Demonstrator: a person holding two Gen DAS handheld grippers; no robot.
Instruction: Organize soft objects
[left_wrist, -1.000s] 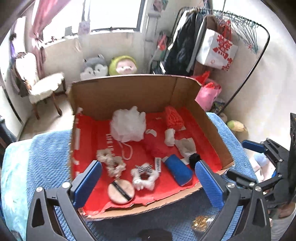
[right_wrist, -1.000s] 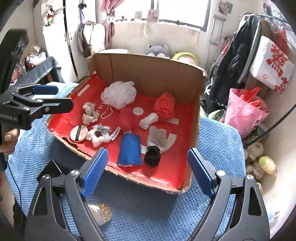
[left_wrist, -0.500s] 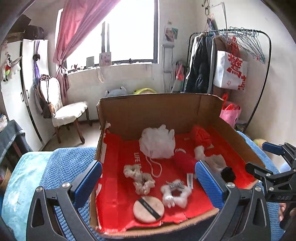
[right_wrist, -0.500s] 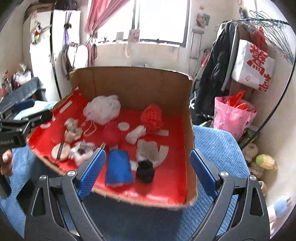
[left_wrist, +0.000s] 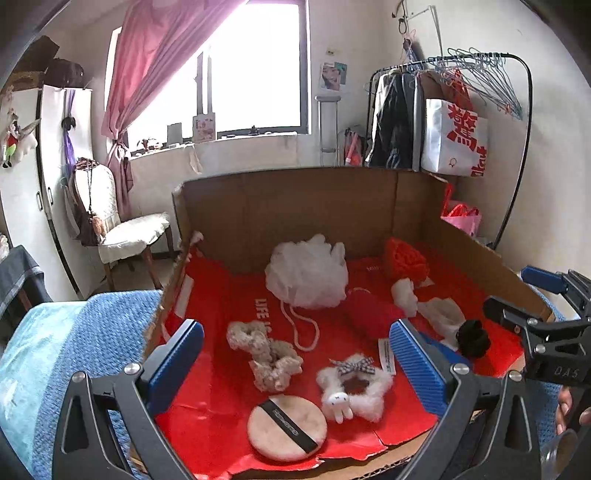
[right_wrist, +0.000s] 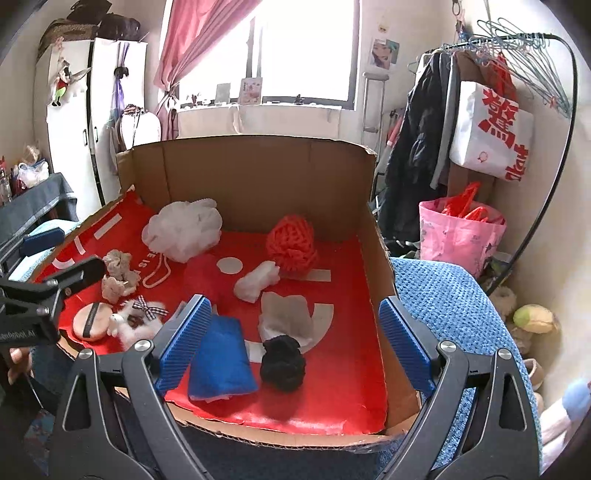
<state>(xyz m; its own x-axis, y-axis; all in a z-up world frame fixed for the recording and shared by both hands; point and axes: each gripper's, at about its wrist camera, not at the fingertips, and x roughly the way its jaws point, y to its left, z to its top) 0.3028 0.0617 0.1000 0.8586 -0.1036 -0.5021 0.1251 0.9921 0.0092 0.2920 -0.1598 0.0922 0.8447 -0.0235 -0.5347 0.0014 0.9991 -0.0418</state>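
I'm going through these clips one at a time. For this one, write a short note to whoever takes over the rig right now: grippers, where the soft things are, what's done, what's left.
Left gripper: open, empty, at the near edge of the cardboard box.
Right gripper: open, empty, at the box's near right.
All soft items lie loose on the red liner: white bath pouf, red knit ball, beige scrunchies, powder puff, fluffy white scrunchie, blue cloth, black scrunchie.
Done: nothing sorted yet.
Left: all grouping.

Red box lining (right_wrist: 343, 373); white mesh pouf (right_wrist: 183, 230); blue cloth (right_wrist: 221, 360); black scrunchie (right_wrist: 282, 363).
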